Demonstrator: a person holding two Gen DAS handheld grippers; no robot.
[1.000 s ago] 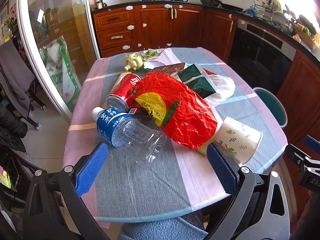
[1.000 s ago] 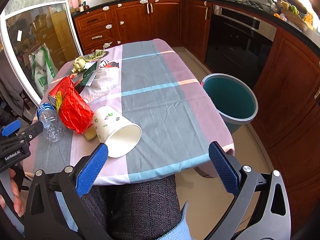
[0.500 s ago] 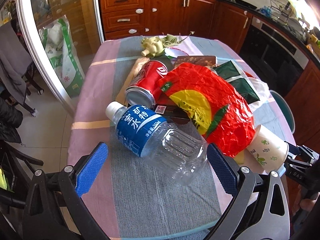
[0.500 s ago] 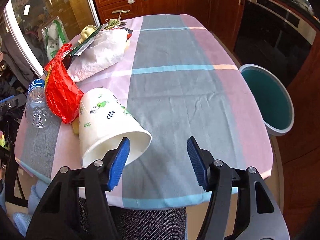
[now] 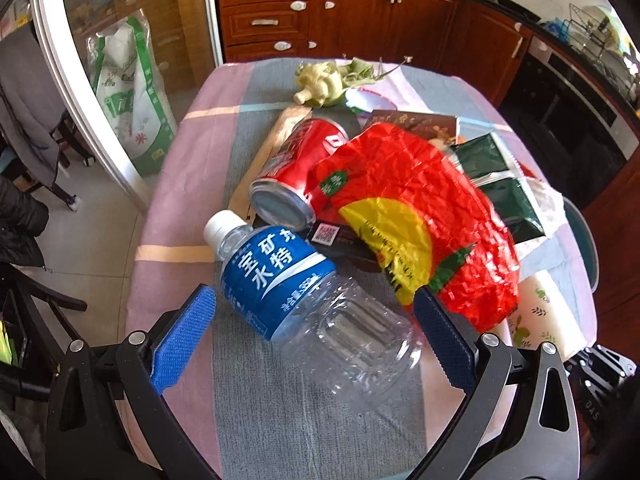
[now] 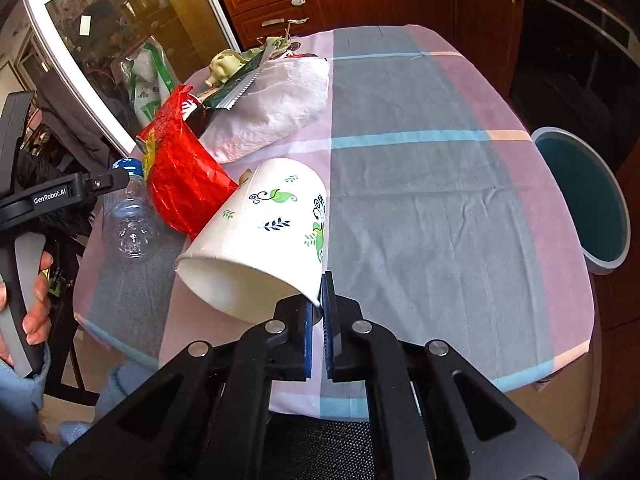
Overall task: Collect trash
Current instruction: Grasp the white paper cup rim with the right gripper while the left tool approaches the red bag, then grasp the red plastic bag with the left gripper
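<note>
Our right tongs [image 6: 319,308] are closed on the thin rim of a white paper cup [image 6: 264,232], a cone shape with green leaf prints, lying on its side on the table [image 6: 432,200]. At 10 o'clock from the cup lies a crinkled red foil bag [image 6: 180,176]. Our left tongs [image 5: 314,330] stand wide open around a clear ribbed plastic bottle [image 5: 308,296] with a blue label; at its 12 o'clock rests a red metal can [image 5: 298,172]. A round teal bin [image 6: 584,200] stands at 3 o'clock beside the table
</note>
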